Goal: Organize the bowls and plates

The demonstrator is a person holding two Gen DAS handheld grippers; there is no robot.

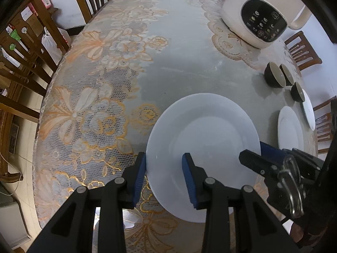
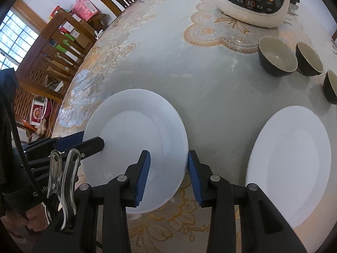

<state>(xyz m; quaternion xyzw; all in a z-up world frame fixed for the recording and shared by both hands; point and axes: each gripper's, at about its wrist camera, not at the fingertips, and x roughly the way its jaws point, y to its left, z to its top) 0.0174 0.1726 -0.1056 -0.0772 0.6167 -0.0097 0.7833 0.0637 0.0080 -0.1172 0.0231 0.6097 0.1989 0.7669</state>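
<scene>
Straddling opposite rims of the white plate (image 1: 202,147) near the table's (image 1: 179,63) front edge, we kept the left gripper (image 1: 164,168) and right gripper (image 2: 168,168) parted, neither clamped, seemingly to lift it level toward the second plate (image 2: 290,168).

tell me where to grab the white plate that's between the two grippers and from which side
Grip the white plate by its thin raised rim, coming in low from the near table edge or the sides. It lies flat, so only the rim offers something to pinch. The left gripper and right gripper are both open, each straddling a side rim, one finger over the plate and one outside it.
</scene>
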